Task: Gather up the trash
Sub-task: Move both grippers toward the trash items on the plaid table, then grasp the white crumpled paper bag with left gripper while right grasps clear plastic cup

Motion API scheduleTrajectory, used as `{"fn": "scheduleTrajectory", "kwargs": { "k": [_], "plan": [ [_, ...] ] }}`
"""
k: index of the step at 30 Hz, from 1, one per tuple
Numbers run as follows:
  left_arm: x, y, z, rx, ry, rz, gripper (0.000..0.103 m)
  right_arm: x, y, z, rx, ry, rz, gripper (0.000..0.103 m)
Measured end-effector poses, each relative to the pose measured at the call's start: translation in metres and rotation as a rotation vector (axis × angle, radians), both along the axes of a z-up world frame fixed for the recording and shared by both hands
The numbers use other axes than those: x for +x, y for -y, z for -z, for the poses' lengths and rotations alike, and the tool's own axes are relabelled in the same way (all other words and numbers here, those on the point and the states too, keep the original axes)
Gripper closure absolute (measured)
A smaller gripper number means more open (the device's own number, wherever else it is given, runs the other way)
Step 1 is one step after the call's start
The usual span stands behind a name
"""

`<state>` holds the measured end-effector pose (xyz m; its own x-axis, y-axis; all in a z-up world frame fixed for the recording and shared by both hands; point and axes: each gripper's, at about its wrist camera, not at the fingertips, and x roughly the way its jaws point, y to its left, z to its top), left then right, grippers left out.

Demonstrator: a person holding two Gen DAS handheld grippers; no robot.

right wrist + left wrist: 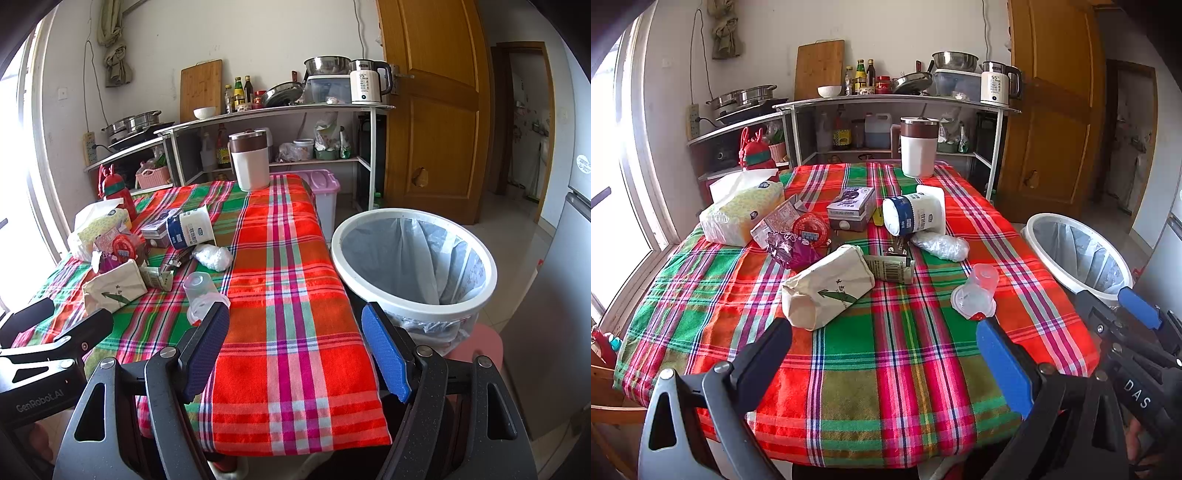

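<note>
Two wrist views of a table (886,369) draped in a red, green and white plaid cloth, with a kitchen shelf rack behind it. The left gripper (886,354) hangs over the near edge of the table, angled downward, its jaws spread wide with nothing between them. The right gripper (295,350) is likewise spread wide and empty; through its jaws one sees the right-hand part of the cloth, bare of litter.

The trash lies in a loose cluster at the middle of the table, toward the window side. Nearest the left gripper is a cream paper bag printed with a green leaf (827,288), lying on its side. Just behind it are a flattened printed carton (892,267), a purple foil wrapper (788,251) and a round red plastic lid (810,230). A clear plastic cup (975,295) lies tipped over on the near right of the cluster (its foil seal peeled back). Farther back are a crumpled clear plastic bag (940,245), a white and blue yoghurt tub on its side (912,216) and a small grey cardboard box (851,208).

A yellow-patterned pack of tissues (738,214) sits at the left edge, and a white jug with a brown lid (919,147) stands upright at the far edge.

The white round waste bin lined with a grey plastic bag (417,302) stands on the floor just beside the table's right side, apparently empty.
</note>
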<state>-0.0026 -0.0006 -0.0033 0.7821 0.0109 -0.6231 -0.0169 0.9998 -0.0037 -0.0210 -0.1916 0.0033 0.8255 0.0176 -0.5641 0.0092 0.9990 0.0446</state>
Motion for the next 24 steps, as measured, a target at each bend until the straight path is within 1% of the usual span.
{"fn": "scheduleTrajectory", "kwargs": {
  "k": [5,6,9,10,12,14,19,21,24],
  "plan": [
    [0.005,-0.008,0.005,-0.017,-0.034,0.003,0.002,0.005,-0.002,0.006,0.010,-0.007,-0.010,0.028],
    [0.006,-0.012,0.006,-0.032,-0.040,0.006,0.002,0.006,-0.002,0.007,0.017,-0.006,-0.017,0.028],
    [0.007,-0.029,0.010,-0.119,-0.047,0.015,0.002,0.010,-0.004,0.008,0.033,-0.010,-0.043,0.028],
    [0.008,-0.034,0.011,-0.135,-0.051,0.011,0.002,0.012,-0.006,0.009,0.041,-0.016,-0.058,0.028],
    [0.010,-0.042,0.013,-0.132,-0.059,0.010,0.002,0.015,-0.011,0.012,0.059,-0.016,-0.093,0.028],
    [0.012,-0.051,0.016,-0.145,-0.067,0.010,0.002,0.019,-0.017,0.015,0.067,-0.023,-0.129,0.028],
    [0.022,-0.083,0.022,-0.214,-0.087,-0.025,0.002,0.037,-0.025,0.024,0.131,-0.067,-0.196,0.028],
    [0.027,-0.092,0.023,-0.215,-0.090,-0.037,0.002,0.042,-0.029,0.025,0.122,-0.080,-0.201,0.028],
    [0.039,-0.104,0.028,-0.232,-0.120,-0.037,0.002,0.049,-0.035,0.026,0.121,-0.095,-0.230,0.028]
  ]
}}
